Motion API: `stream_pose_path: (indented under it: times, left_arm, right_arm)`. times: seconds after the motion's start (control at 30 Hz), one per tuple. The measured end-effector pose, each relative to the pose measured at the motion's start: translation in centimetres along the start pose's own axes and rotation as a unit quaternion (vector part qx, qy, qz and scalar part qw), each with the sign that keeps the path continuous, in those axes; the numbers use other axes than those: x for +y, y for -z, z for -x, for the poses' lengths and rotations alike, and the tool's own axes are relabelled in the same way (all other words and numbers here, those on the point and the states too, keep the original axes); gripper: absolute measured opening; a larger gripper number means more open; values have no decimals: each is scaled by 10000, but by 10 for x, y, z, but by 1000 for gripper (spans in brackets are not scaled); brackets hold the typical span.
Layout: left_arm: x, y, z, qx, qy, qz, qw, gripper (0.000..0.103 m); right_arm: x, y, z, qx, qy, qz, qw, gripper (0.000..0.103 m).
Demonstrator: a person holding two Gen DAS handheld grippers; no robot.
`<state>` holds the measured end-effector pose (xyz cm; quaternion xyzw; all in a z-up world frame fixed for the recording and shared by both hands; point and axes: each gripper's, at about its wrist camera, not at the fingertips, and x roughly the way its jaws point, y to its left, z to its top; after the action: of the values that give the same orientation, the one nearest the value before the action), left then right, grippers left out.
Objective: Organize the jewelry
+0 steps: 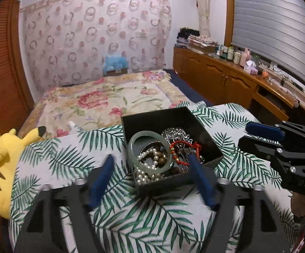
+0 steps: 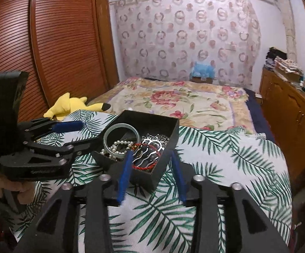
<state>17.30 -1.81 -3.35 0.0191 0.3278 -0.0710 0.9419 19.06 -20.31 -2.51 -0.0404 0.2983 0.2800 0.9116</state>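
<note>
A black open box (image 1: 163, 116) stands on the leaf-print cloth (image 1: 152, 217). It holds a pale green bangle (image 1: 150, 154), a pearl bracelet (image 1: 150, 176), a silver chain (image 1: 175, 135) and a red cord bracelet (image 1: 184, 147). My left gripper (image 1: 151, 162) is open wide, its blue fingers on either side of the box's near corner, and grips nothing. In the right wrist view the box (image 2: 169, 139) sits just ahead of my right gripper (image 2: 151, 156). That gripper is open, its pads straddle the near corner, and nothing is held. From the side the left gripper (image 2: 82, 135) shows beside the box.
A yellow plush toy (image 1: 2, 168) lies at the cloth's left edge. Behind the covered surface is a bed with a floral cover (image 1: 110, 99). A wooden cabinet (image 1: 226, 76) with bottles runs along the right wall, and a slatted wardrobe (image 2: 57, 42) stands on the left.
</note>
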Motion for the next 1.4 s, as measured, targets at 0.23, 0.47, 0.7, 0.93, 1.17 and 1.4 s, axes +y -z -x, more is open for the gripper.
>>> stream_pose_path:
  times: [0.23, 0.47, 0.7, 0.93, 1.17, 1.4]
  left_arm:
    - [-8, 12, 47, -288, -314, 89, 9991, 95]
    - [-6, 26, 81, -348, -523, 308, 9975, 95]
    - [-1, 35, 100, -479, -668, 478, 9955, 95]
    - [0, 37, 101, -486, -668, 473, 9955, 95]
    - [0, 38, 104, -497, -674, 464, 9954, 95]
    - [0, 39, 105, -496, -667, 466, 9954, 95]
  right_arm:
    - [9, 10, 45, -420, 408, -176, 9981, 82]
    - [22, 16, 81, -788, 639, -251, 9945, 101]
    - [26, 19, 85, -734, 724, -303, 9942, 101]
    - [24, 22, 83, -760, 805, -422, 9930, 101]
    - [22, 25, 81, -755, 882, -430, 9923, 101]
    - [21, 26, 81, -755, 874, -426, 9924, 101]
